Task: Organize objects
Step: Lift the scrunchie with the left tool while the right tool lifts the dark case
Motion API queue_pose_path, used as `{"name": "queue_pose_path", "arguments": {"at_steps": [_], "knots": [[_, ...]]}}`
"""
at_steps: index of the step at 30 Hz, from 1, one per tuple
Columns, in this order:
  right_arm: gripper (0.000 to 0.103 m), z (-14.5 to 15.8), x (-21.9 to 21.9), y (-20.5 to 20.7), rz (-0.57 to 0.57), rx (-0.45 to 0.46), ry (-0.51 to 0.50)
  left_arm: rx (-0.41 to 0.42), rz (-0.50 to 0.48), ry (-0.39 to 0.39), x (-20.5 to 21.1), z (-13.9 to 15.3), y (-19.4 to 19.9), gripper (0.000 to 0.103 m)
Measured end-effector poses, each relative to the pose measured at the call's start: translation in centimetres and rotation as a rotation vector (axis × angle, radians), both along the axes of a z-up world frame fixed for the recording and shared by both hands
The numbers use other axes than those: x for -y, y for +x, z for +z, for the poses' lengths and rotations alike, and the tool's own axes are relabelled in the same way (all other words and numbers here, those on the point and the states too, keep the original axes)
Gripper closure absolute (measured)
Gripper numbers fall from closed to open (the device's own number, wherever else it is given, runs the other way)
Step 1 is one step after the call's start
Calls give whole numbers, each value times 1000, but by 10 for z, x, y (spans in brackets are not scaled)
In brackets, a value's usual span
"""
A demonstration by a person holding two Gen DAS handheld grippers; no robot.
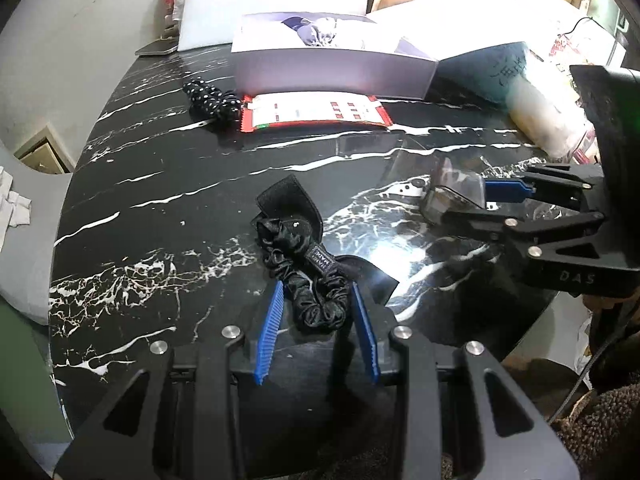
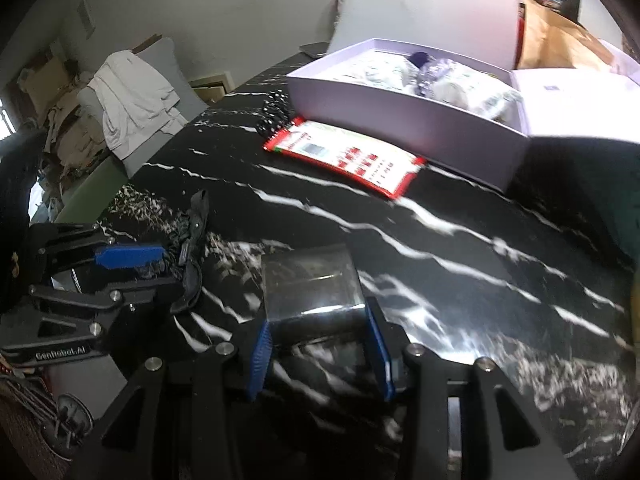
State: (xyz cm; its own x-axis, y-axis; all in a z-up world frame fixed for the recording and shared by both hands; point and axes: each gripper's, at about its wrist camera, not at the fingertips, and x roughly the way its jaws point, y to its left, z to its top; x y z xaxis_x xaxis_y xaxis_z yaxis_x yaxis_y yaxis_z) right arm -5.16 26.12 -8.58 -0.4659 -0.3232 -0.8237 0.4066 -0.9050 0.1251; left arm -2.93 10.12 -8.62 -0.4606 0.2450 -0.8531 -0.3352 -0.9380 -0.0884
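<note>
We work over a black marble-patterned table point(image 1: 160, 184), and the largest thing on it is the open lavender box point(image 2: 408, 128) at the far edge, already holding some wrapped items. Flat against the box's near wall lies a red-and-white packet point(image 2: 344, 156), with a black dotted scrunchie point(image 1: 210, 98) just beside the packet's left end.

Nearer to us, each hand carries something. Our left gripper point(image 1: 318, 312) has its blue pads drawn in narrow on a black satin scrunchie point(image 1: 304, 264), which is bunched with a flat black tag or strap; the bundle's long axis runs straight out ahead of the fingers, toward the box. Our right gripper point(image 2: 320, 344) has its pads closed on the near end of a small clear plastic case point(image 2: 310, 280), which likewise juts forward from the fingertips. From the left wrist view we see that case held off to the right, near the scrunchie but apart from it.

We judge the step in hand to be carrying both pieces to the lavender box. The relation that matters: the box lies ahead of both grippers, well apart from them, across open tabletop, with the packet between. In the right wrist view the box's opening sits up and to the right; in the left wrist view it sits nearly straight ahead. Which hand is nearer we cannot settle from these views. Both loads point lengthwise at the box, so we expect no turning, only a lift over the near wall.
</note>
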Motion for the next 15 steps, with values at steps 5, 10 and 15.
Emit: {"name": "queue_pose_path", "arguments": {"at_steps": [5, 10, 15], "knots": [[60, -1, -8, 9, -1, -5, -12, -13, 16, -42, -9, -1, 1, 41], [46, -5, -9, 8, -5, 0, -22, -23, 5, -40, -14, -4, 1, 35], [37, -7, -7, 8, -4, -31, -32, -30, 5, -28, -17, -6, -1, 32]]}}
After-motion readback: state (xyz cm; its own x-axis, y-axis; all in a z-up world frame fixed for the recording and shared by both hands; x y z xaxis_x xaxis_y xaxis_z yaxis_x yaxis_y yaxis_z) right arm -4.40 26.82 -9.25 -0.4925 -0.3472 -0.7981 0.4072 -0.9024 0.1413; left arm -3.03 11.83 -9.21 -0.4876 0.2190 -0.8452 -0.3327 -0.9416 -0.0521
